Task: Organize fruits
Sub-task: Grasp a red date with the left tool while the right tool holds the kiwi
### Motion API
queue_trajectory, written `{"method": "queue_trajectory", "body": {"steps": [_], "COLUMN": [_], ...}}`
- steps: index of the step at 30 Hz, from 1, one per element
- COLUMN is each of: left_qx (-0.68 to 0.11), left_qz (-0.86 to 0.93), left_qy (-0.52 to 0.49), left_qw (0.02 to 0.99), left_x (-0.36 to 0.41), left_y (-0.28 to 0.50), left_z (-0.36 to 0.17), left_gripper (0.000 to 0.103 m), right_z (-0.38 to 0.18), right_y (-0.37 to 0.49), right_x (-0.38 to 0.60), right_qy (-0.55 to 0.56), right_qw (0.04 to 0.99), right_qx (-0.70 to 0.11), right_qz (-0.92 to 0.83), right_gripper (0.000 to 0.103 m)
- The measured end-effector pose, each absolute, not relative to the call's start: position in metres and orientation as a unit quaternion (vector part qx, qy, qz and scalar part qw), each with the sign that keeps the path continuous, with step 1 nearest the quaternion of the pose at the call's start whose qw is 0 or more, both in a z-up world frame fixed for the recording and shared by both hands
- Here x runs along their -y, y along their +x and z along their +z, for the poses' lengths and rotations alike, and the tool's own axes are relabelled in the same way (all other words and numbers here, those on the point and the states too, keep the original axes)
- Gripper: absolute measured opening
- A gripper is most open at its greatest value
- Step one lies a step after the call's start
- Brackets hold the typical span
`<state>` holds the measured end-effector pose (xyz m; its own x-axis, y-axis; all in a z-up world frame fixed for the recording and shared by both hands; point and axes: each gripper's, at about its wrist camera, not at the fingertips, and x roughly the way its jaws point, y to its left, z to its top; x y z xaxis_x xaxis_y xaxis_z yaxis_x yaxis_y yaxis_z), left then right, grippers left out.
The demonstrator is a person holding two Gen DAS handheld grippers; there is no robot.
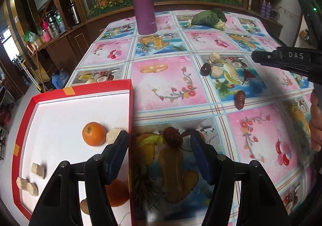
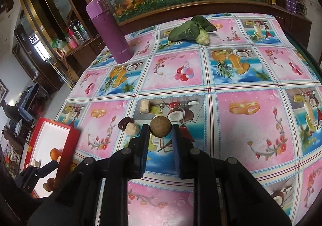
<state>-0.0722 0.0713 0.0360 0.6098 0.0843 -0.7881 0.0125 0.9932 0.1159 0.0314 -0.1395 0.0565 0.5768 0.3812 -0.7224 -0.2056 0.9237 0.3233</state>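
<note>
My right tool (image 2: 160, 131) is clamped on a round, dull brown fruit (image 2: 160, 127), pinched between both blue pads just above the tabletop (image 2: 251, 135), which is covered in a glossy cloth of pink and blue fruit-print squares. My left tool (image 1: 159, 141) hangs with its fingers spread wide and holding nothing; one finger is over the shallow red-rimmed white cardboard tray (image 1: 22, 125), the other over the cloth, with a dark red wrinkled date (image 1: 172, 136) lying between the tips. Three such dates lie loose on the cloth, the nearest with its long axis running roughly from tray side to far side. The tray holds two oranges (image 1: 94, 133), four pale tan chunks and one brown fruit. A tall purple flask (image 1: 143, 0) stands upright at the far edge, near a leafy green vegetable (image 1: 209, 17).
</note>
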Motion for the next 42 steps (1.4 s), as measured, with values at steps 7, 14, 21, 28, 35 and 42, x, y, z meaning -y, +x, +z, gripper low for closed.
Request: {"method": "queue_trajectory", "body": {"steps": [7,14,21,28,35,42], "left_qx": [-0.401,-0.446,-0.445,-0.463,-0.459,-0.458], "left_qz": [-0.011,-0.016,-0.001,-0.015,-0.016,-0.022], "left_qy": [0.068,0.027,0.001,-0.001,-0.007,-0.015], "left_qw": [0.913,0.895,0.896,0.886,0.888,0.889], "left_x": [-0.057,-0.067,-0.079,-0.071,-0.074,-0.074], "left_y": [-0.085,-0.079,-0.067,-0.063,-0.060,-0.064], "left_z": [0.056,0.031,0.027,0.014,0.013,0.016], "left_gripper": [0.063,0.061,0.046,0.029,0.017,0.017], "right_z": [0.056,0.056,0.056,0.055,0.055,0.057], "right_y": [0.032,0.032,0.032,0.031,0.030,0.027], "right_x": [0.139,0.139,0.138,0.137,0.135,0.132], "right_qy": [0.104,0.107,0.109,0.107,0.107,0.109], "right_qw": [0.881,0.880,0.878,0.878,0.876,0.878], "right_qx": [-0.430,-0.431,-0.433,-0.433,-0.436,-0.427], "right_qz": [0.165,0.169,0.173,0.173,0.176,0.186], "right_gripper": [0.024,0.024,0.024,0.024,0.024,0.024]}}
